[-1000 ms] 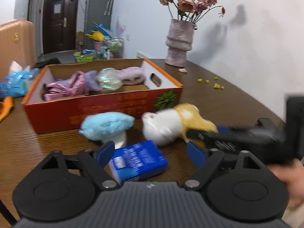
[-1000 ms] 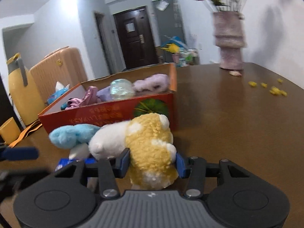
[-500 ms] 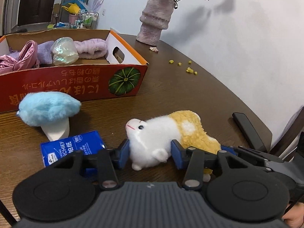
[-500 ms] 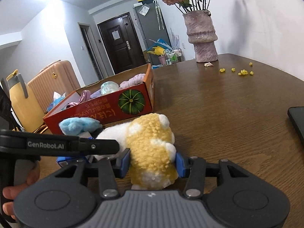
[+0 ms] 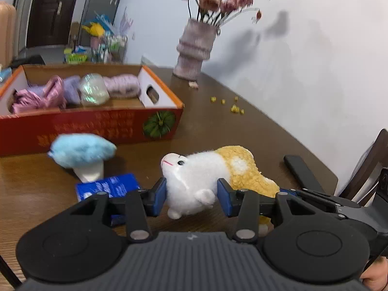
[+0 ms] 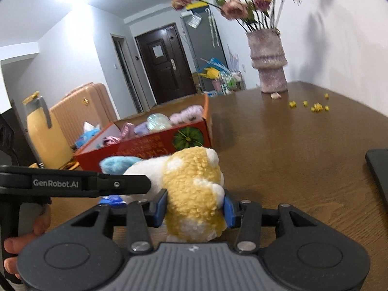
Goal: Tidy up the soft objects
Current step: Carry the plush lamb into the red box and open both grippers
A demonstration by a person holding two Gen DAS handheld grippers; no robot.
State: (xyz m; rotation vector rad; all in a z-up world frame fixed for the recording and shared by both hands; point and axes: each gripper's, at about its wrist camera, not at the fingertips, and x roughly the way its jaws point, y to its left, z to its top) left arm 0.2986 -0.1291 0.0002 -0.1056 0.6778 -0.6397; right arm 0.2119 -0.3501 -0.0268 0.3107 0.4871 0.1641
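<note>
From the left wrist: the left gripper (image 5: 191, 195) has its blue pads on either side of the white head of the fluffy white-and-yellow plush hamster (image 5: 213, 174), closed onto it, though how hard they bite I cannot tell. The toy sits low over the brown wooden table (image 5: 242, 131), just in front of the red cardboard box with the pumpkin print (image 5: 97, 126), which holds pink and lilac soft things. A blue-capped plush mushroom (image 5: 81, 151) and a blue tissue packet (image 5: 109, 186) lie nearby.

Over to the right wrist: the right gripper (image 6: 195, 207) is clamped on the yellow rump of the same toy, its pile bulging around the pads.

Two claws on one soft body, so, as I judge it, the trick is to move them as a pair: same height, same pace, no pulling apart. Lift well above the box's near wall, carry to the open gap inside, then lower and let both sides go together.
</note>
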